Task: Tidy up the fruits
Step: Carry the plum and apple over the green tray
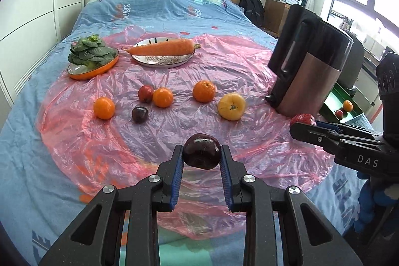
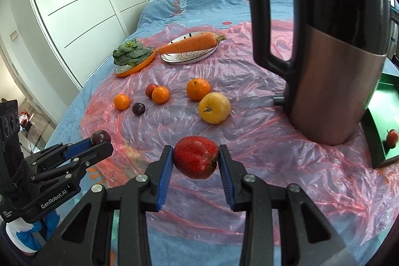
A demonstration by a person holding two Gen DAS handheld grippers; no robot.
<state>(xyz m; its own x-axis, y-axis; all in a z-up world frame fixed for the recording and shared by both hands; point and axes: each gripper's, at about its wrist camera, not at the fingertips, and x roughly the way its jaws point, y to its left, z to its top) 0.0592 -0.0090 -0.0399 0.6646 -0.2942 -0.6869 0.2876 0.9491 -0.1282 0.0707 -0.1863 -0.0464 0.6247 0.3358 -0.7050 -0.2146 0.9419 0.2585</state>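
Left tongs: clamped on a dark plum, held above the pink sheet.
Right tongs: clamped on a strawberry, also aloft.
Loose fruit: oranges, a yellow fruit and plums lay farther up the bed.
Green tray: behind the kettle, already holding fruit.
Advice: both loads probably needed carrying clear around the kettle, grip kept firm.
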